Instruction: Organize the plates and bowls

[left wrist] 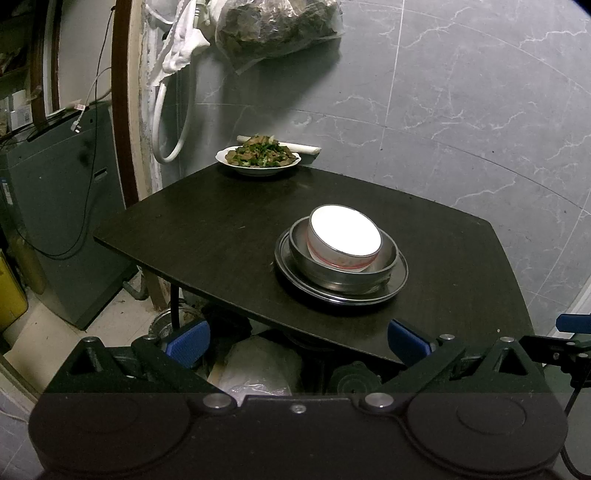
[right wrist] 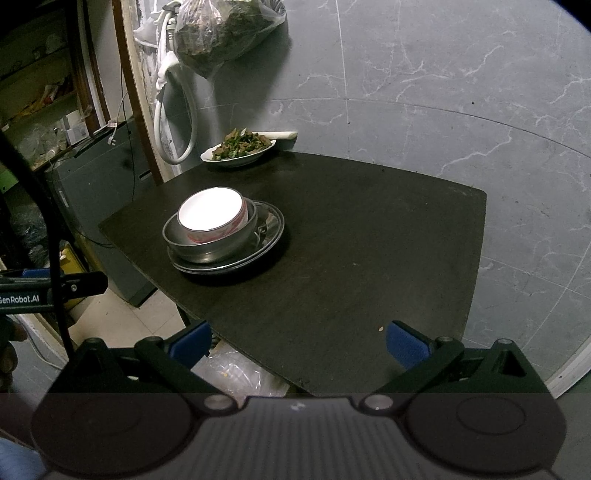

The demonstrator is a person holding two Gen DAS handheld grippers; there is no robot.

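Both jaws wide apart and empty, left gripper (left wrist: 297, 341) and right gripper (right wrist: 297, 341) short of the stacked bowls (left wrist: 341, 254) ahead

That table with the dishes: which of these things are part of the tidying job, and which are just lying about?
Part of the job:
- white bowl, resting tilted in the
- steel bowl, which sits on the
- steel plates
- left tool and right tool, both open and empty

Just lying about:
- plate of cooked food at the table's far edge
- plastic bag hanging on the wall
- white hose
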